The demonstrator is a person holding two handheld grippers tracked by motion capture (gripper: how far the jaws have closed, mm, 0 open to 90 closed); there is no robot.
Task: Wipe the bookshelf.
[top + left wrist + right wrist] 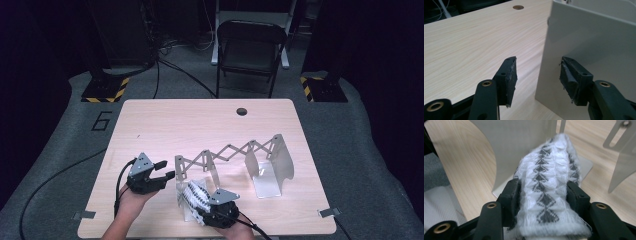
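Note:
A white knitted cloth (pixel 196 192) with a grey diamond pattern lies in the left bay of a metal expanding rack (pixel 235 149). My right gripper (pixel 202 202) comes in from the near table edge and is shut on the cloth. In the right gripper view the cloth (pixel 546 182) bulges between the jaws of that gripper (pixel 544 195), with a rack plate (pixel 524 145) just behind. My left gripper (pixel 168 169) is open beside the rack's left end plate (pixel 179 172). In the left gripper view the gripper (pixel 537 77) straddles the edge of that plate (pixel 594 42), one jaw on each side, not gripping it.
The rack's right bay (pixel 270 172) stands with nothing in it. The wooden table (pixel 165 125) has a round hole (pixel 242 111) near its far edge. A folding chair (pixel 250 47) stands behind the table. Cables (pixel 60 172) run over the floor at left.

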